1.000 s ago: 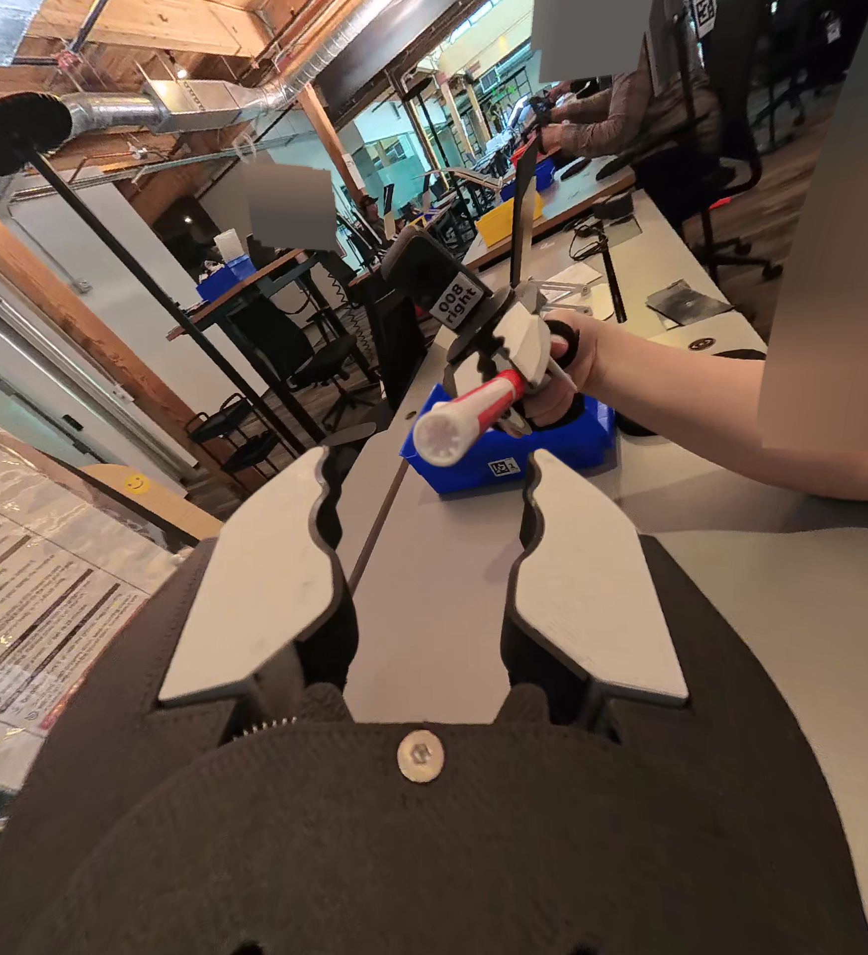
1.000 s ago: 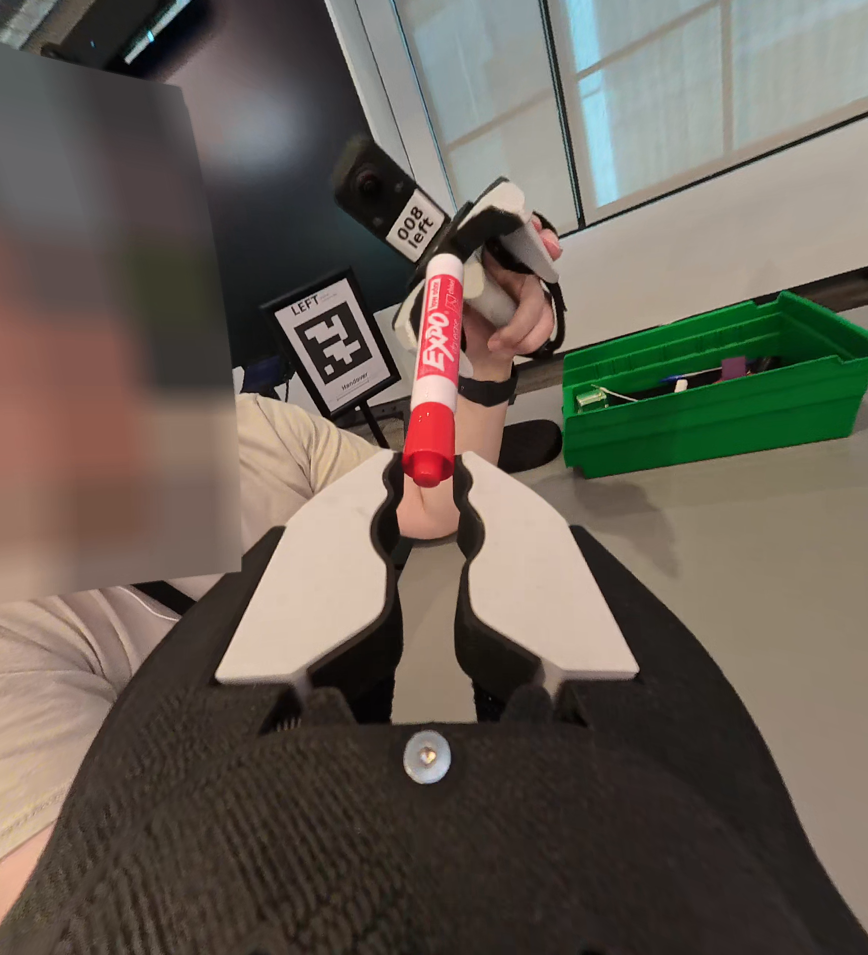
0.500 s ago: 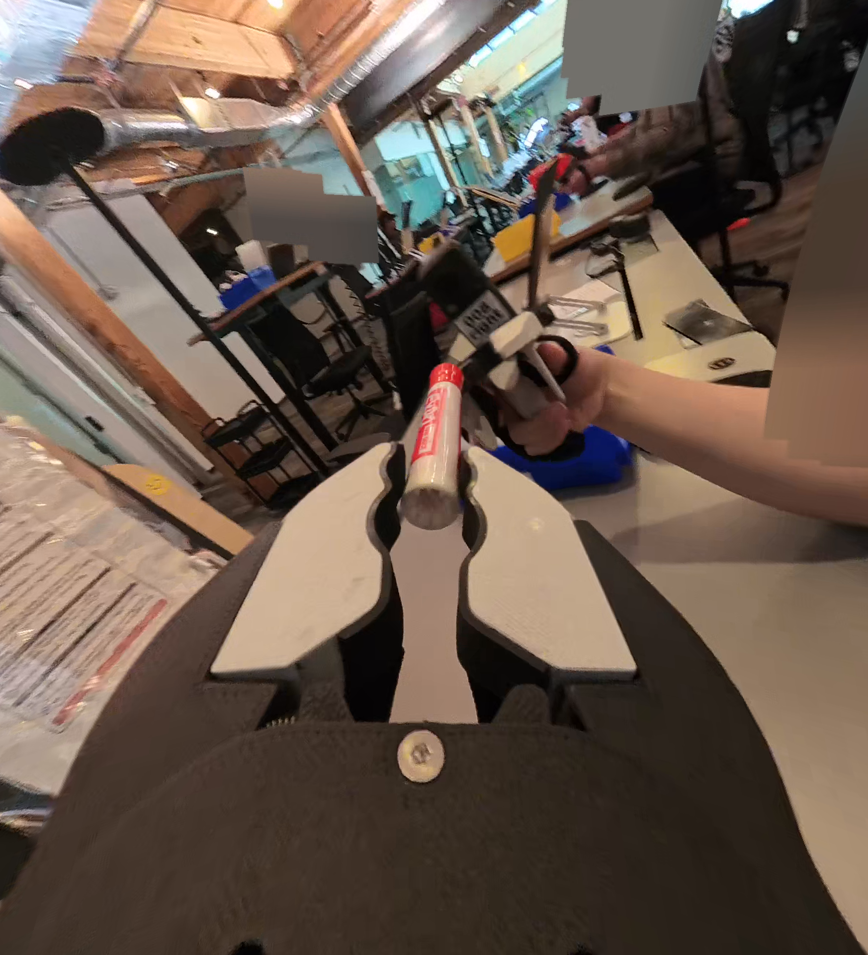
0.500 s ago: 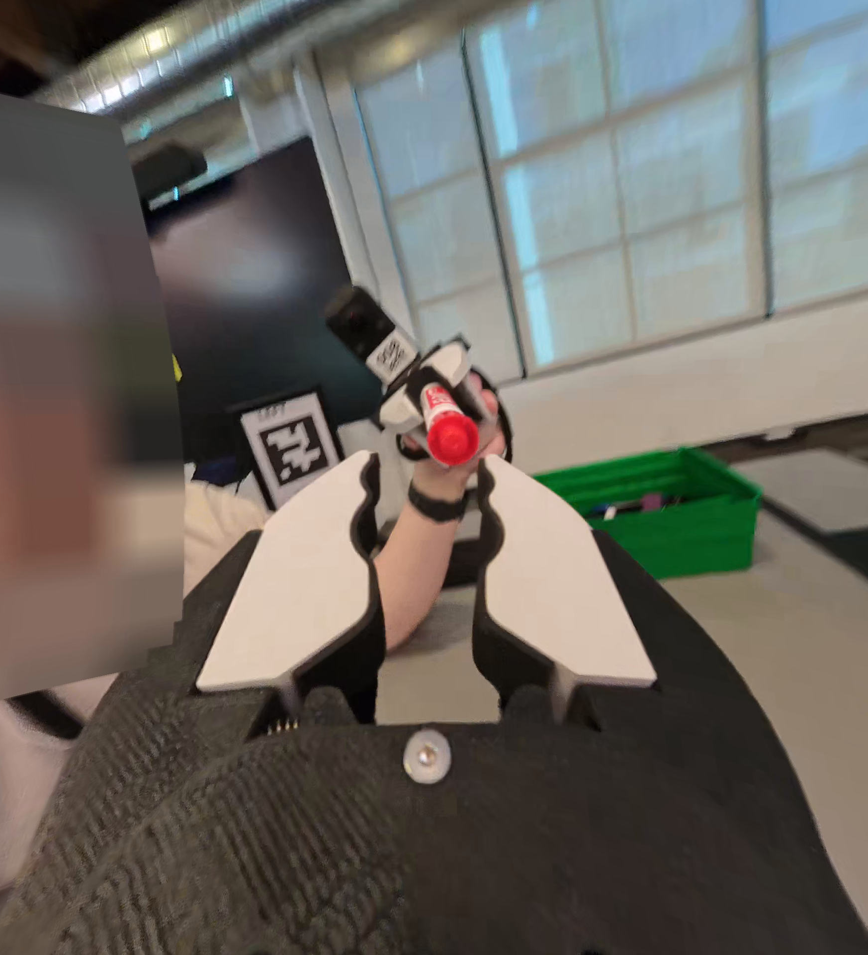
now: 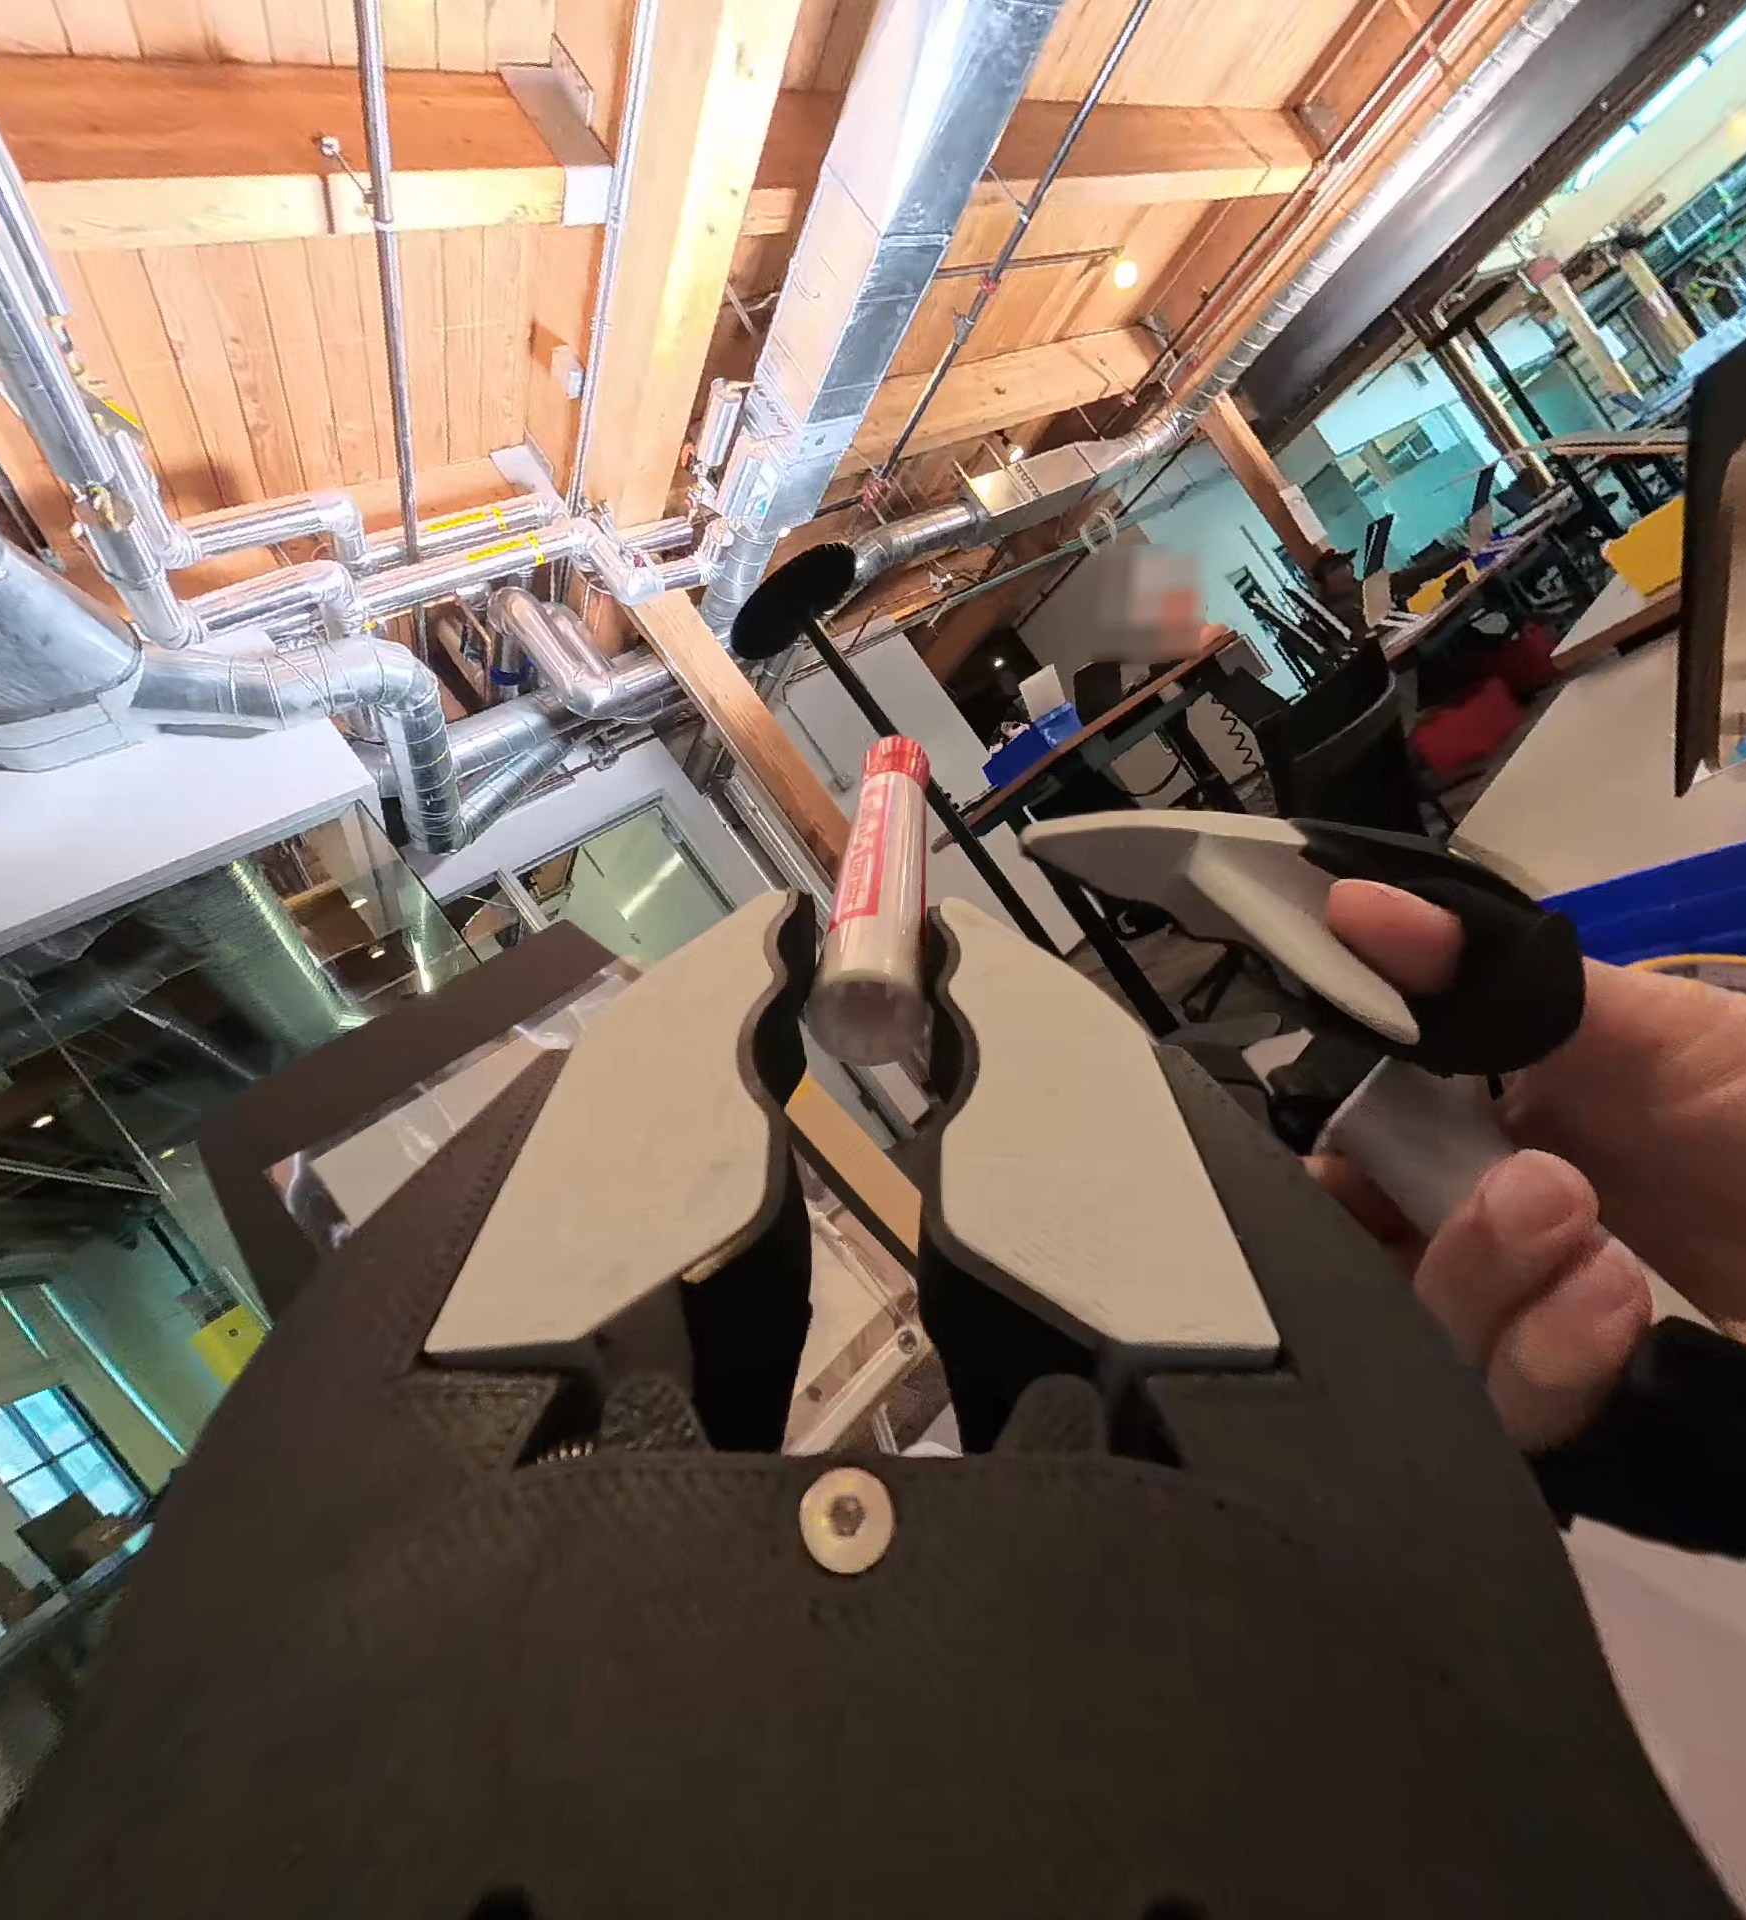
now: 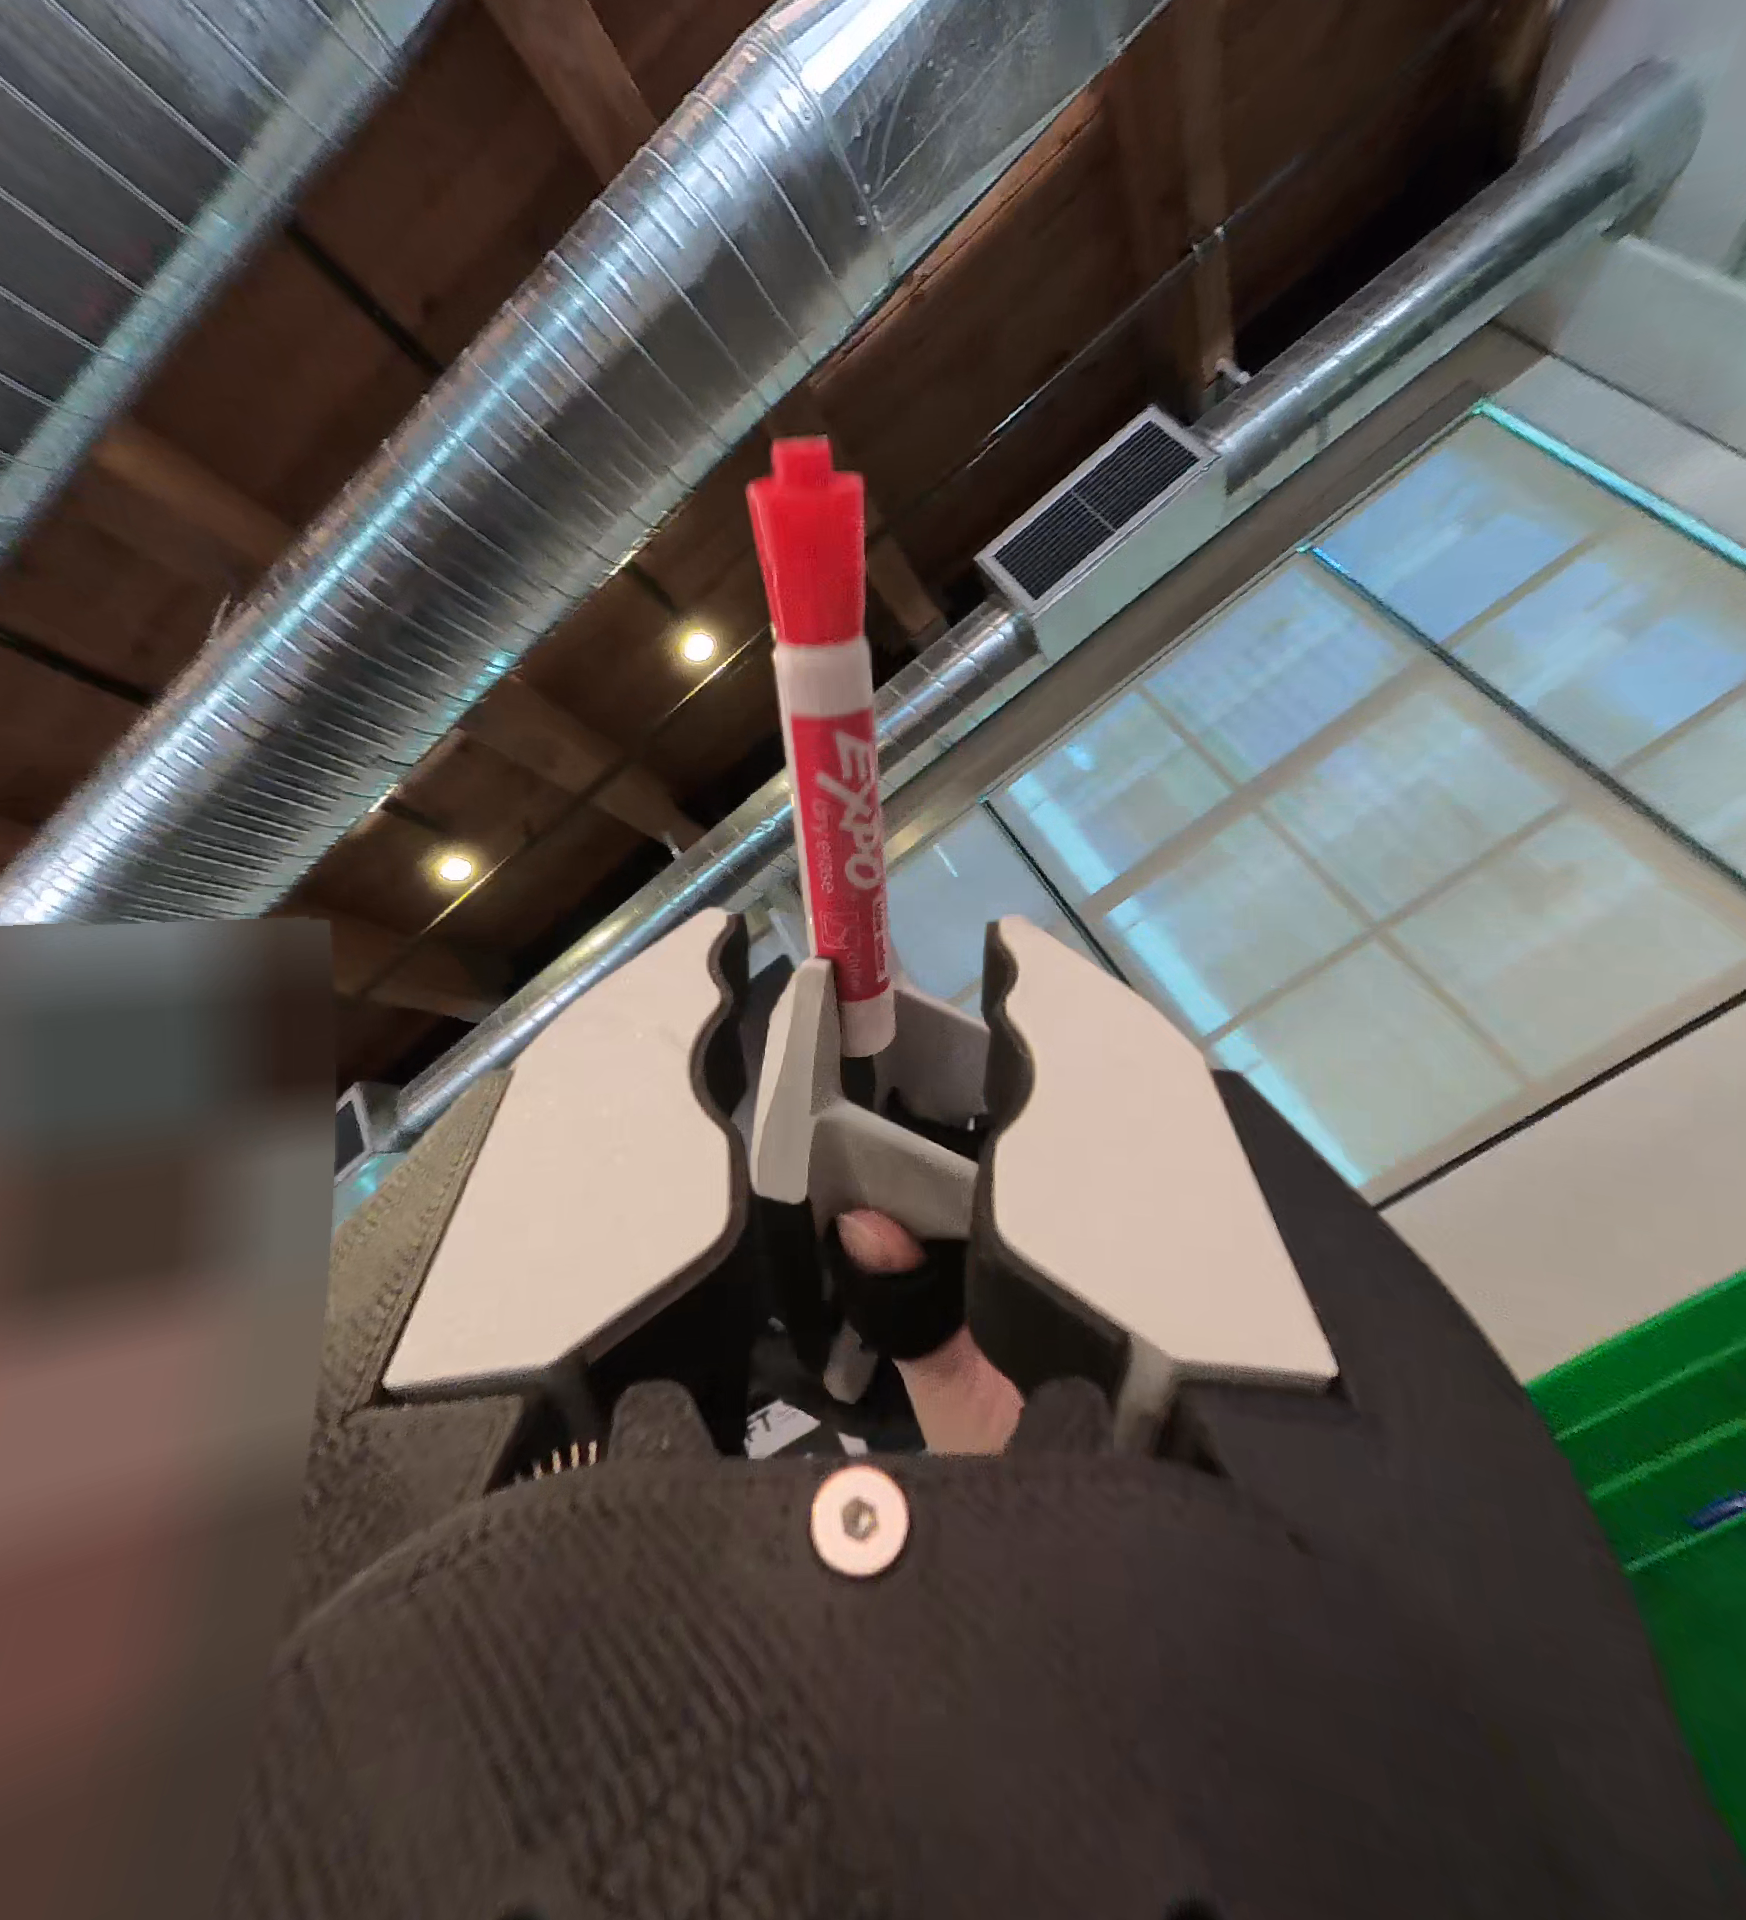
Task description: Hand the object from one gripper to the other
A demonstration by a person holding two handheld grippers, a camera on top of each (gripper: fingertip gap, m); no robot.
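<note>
The object is a red-and-white marker [image 5: 874, 883] with a red cap. My left gripper [image 5: 869, 935] is shut on its white tail end, and the marker points up and away toward the ceiling. In the right wrist view the marker [image 6: 833, 790] stands upright, cap on top. It is held by the left gripper's fingers [image 6: 796, 1070], which sit between my own. My right gripper [image 6: 864, 935] is open and empty, its jaws well apart on either side of the marker's lower end and not touching it. The right gripper's finger [image 5: 1212, 883] also shows just right of the marker.
A person's hand [image 5: 1627, 1143] holds the right gripper's handle. A blue bin [image 5: 1700, 894] and a roll of tape [image 5: 1679, 982] lie behind it on the table. A green bin [image 6: 1700, 1455] sits at the lower right. Wooden beams and metal ducts [image 6: 640, 364] are overhead. Left and right tips are no more than a few centimetres apart.
A second ago my right gripper held the marker and my left was open. Now my left is shut on it and my right has let go. Both grippers have tilted upward.
</note>
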